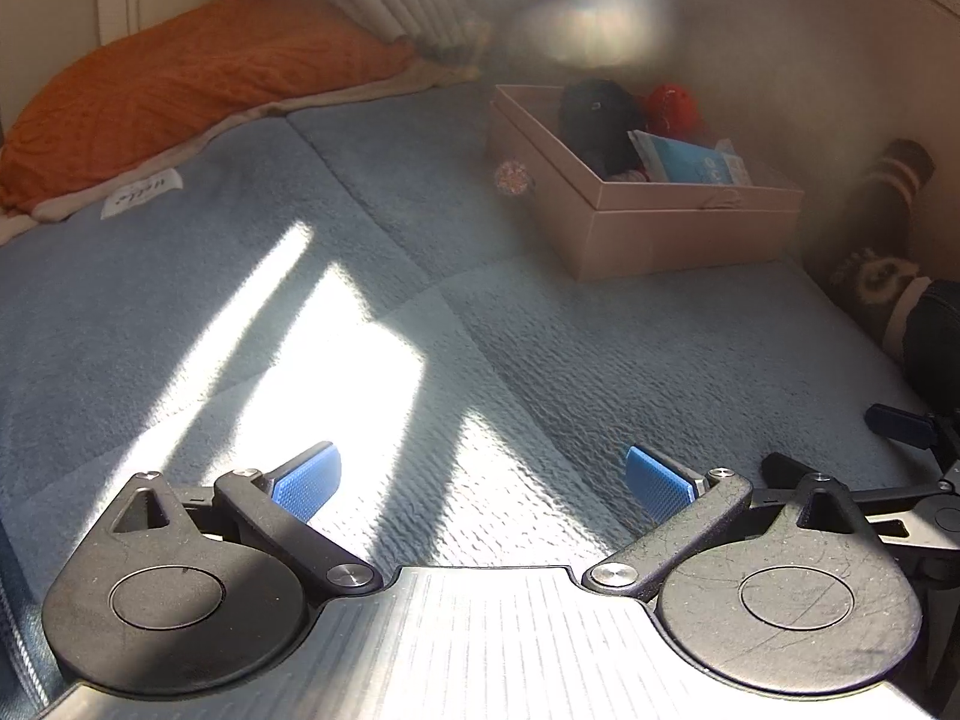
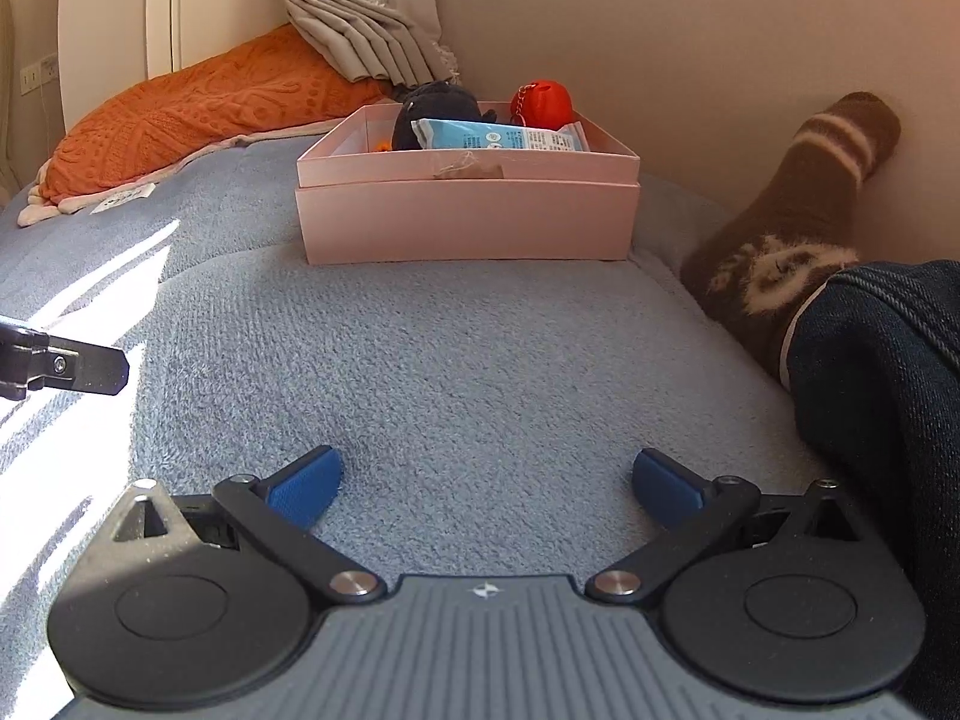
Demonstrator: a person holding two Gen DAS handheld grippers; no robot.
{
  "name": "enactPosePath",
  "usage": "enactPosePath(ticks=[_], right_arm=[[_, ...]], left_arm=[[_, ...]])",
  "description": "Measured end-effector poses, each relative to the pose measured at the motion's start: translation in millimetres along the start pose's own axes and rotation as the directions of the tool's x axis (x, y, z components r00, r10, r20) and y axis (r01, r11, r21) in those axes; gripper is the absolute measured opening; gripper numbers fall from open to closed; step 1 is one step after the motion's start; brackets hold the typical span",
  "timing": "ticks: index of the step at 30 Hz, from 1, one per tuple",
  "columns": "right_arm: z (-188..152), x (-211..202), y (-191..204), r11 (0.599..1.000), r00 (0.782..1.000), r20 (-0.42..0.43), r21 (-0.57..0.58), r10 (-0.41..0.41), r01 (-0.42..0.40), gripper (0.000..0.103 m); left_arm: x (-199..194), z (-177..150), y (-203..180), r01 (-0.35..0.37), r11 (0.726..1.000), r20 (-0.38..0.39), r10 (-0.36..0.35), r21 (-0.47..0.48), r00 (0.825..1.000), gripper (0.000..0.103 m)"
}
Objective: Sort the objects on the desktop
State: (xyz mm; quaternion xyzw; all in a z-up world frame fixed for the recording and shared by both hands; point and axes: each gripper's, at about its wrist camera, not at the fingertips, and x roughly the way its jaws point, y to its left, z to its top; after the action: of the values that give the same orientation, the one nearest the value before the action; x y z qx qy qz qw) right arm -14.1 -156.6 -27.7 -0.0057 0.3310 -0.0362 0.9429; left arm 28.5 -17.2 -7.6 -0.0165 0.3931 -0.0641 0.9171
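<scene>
Both tools hang low over the soft blue-grey fleece blanket (image 2: 468, 360) spread on the bed, and neither carries anything: the left gripper (image 1: 480, 483) has its jaws spread wide with only sunlit fabric between them, and the right gripper (image 2: 486, 483) likewise stands with jaws well apart over bare blanket.

The sorted things already sit in the shallow pale pink cardboard box (image 2: 468, 222), which rests nested in its own lid near the wall, probably so it stays steady on the yielding surface. Inside are a dark fuzzy plush toy (image 2: 435, 111), a glossy round red-orange keychain ball (image 2: 543, 102) and a flat light-blue plastic packet (image 2: 498, 135) leaning along the front wall. No loose object shows on the blanket, so the sorting looks about finished (the left view is hazy from glare). A person's brown striped fuzzy sock (image 2: 798, 204) lies just right of the box.
</scene>
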Motion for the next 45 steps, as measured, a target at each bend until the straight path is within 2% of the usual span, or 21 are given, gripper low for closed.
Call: enactPosePath(ticks=[4, 7, 26, 36, 45], right_arm=[[-0.7, -0.3, 1.8, 1.000, 1.000, 0.005, -0.002, -0.010, 0.010, 0.103], [-9.7, -3.5, 3.8, 1.000, 0.998, 0.056, -0.009, -0.015, 0.016, 0.103], [-8.4, -3.2, 0.1, 1.000, 0.999, 0.038, 0.001, -0.003, 0.003, 0.103], [-10.2, 0.9, 0.1, 1.000, 1.000, 0.020, 0.014, 0.008, -0.009, 0.103], [-9.4, -3.3, 0.4, 1.000, 0.999, 0.042, 0.019, 0.007, -0.008, 0.103]], left_arm=[[2.5, -1.9, 0.9, -0.006, 1.000, -0.016, 0.006, 0.002, 1.000, 0.103], [3.7, -2.2, 2.3, -0.006, 1.000, -0.023, 0.006, -0.003, 1.000, 0.103], [4.7, -7.3, -3.1, -0.004, 1.000, -0.055, 0.005, 0.030, 0.998, 0.103], [9.3, -6.5, -5.6, 0.012, 1.000, -0.071, -0.010, 0.025, 0.997, 0.103], [5.9, -7.1, 0.8, -0.002, 1.000, -0.066, 0.003, 0.006, 0.998, 0.103]])
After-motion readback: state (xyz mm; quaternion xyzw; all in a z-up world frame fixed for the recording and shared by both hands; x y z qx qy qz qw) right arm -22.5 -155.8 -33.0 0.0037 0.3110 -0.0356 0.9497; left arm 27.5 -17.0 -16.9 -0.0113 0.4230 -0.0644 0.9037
